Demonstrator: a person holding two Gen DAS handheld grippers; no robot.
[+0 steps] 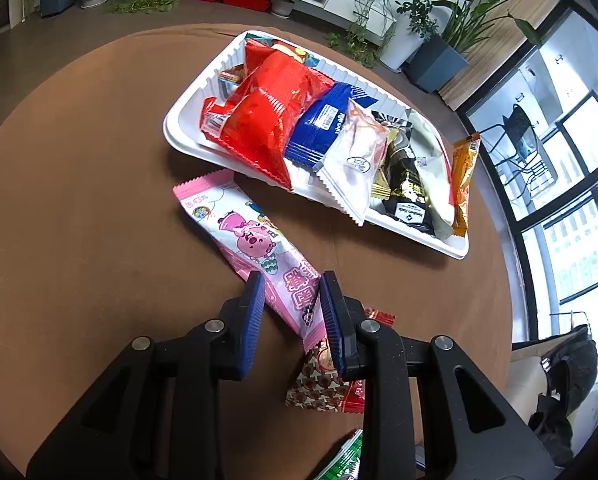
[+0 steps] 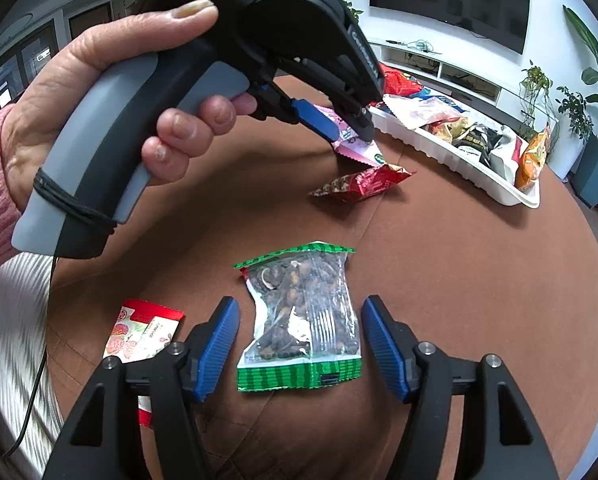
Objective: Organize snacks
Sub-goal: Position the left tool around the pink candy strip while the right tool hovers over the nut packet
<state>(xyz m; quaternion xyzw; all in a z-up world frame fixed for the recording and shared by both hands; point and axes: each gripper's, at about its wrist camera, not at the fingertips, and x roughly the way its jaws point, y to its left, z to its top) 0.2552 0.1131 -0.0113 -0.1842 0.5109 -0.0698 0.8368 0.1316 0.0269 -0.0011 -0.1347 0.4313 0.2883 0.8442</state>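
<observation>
Left gripper (image 1: pixel 292 304): its 2 blue pads straddle the near end of the pink snack pack (image 1: pixel 255 248), gap still visible, so whether it is clamped cannot be told. The pack lies on the brown table (image 1: pixel 79 200) just in front of the white tray (image 1: pixel 179 136). Right gripper (image 2: pixel 299 344): wide apart, holding nothing, flanking the green-edged seed bag (image 2: pixel 299 316), well short of the tray. Risks, as judged: a shallow end-grip may let the pack slip or snag the red wrapper (image 2: pixel 363 184) it touches; the crowded tray overhangs its near rim, leaving little room.
</observation>
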